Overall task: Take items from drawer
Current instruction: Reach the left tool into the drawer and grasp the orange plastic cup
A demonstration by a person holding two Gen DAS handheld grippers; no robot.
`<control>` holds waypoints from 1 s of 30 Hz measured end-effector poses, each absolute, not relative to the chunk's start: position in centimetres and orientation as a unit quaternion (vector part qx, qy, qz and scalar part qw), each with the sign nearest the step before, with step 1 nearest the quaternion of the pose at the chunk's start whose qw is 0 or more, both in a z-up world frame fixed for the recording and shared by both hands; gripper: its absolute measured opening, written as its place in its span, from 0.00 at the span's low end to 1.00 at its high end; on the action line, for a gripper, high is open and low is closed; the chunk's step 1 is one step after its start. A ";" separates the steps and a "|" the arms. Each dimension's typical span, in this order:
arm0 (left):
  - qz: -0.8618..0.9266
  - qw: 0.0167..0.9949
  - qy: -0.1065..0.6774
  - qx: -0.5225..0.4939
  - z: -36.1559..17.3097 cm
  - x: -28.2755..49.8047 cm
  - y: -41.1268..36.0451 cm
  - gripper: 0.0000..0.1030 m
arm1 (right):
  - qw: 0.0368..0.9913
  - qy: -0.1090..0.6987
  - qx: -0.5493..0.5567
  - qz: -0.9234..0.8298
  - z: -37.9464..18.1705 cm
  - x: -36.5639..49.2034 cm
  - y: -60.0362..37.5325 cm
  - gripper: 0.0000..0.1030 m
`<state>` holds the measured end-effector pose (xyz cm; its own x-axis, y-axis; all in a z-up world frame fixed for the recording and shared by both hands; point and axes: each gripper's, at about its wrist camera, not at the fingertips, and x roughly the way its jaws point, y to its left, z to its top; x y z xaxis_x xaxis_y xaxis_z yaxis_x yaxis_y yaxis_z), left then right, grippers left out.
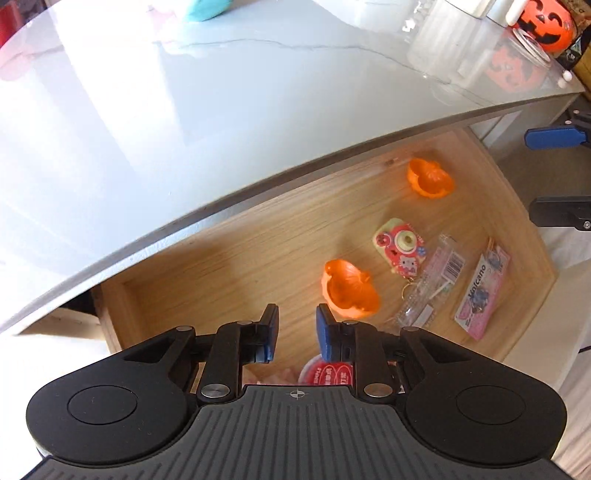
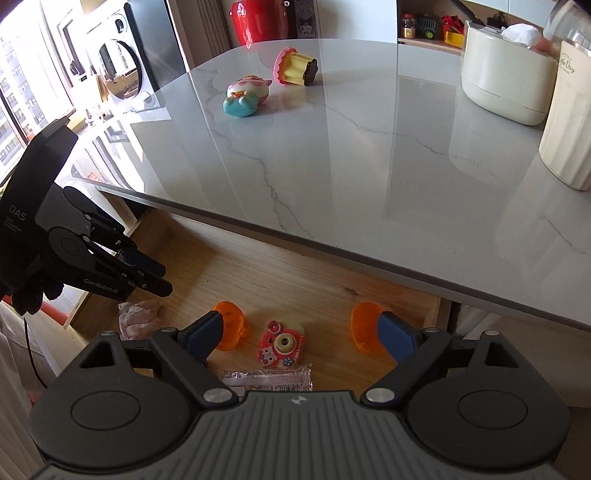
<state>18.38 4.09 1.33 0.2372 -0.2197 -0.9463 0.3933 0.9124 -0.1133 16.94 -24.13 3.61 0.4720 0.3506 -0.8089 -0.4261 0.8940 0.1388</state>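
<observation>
The wooden drawer [image 1: 207, 273] stands pulled out under the marble tabletop. In it lie two orange pumpkin halves [image 1: 349, 288] [image 1: 430, 179], a pink toy camera [image 1: 399, 249], a clear barcode packet [image 1: 432, 284] and a pink Volcano packet [image 1: 484, 293]. My left gripper [image 1: 296, 317] points down over the drawer's left part, jaws partly apart with only drawer floor between them; a pink bag with a red label [image 1: 325, 373] lies under it. My right gripper [image 2: 301, 328] is wide open above the toy camera [image 2: 282, 345], an orange half [image 2: 231, 328] [image 2: 364, 328] behind each finger.
The tabletop edge [image 2: 332, 247] overhangs the drawer's back. On the table lie a teal and pink toy [image 2: 245, 96], a cupcake toy [image 2: 295, 68], a cream container [image 2: 506, 85], a ribbed white canister [image 2: 570, 140] and a pumpkin bucket [image 1: 545, 27].
</observation>
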 end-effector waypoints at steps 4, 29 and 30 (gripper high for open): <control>-0.190 0.780 0.596 0.014 0.0 19.2 4.3 0.23 | 0.858 0.458 -0.038 0.228 3.9 17.0 -24.1 0.91; -0.218 0.744 0.625 0.090 -5.8 20.3 -1.6 0.12 | 0.855 0.468 -0.037 0.220 3.5 17.3 -24.3 0.95; -0.218 0.744 0.626 0.088 -5.7 20.2 -1.5 0.11 | 0.854 0.470 -0.036 0.219 3.4 17.4 -24.3 0.95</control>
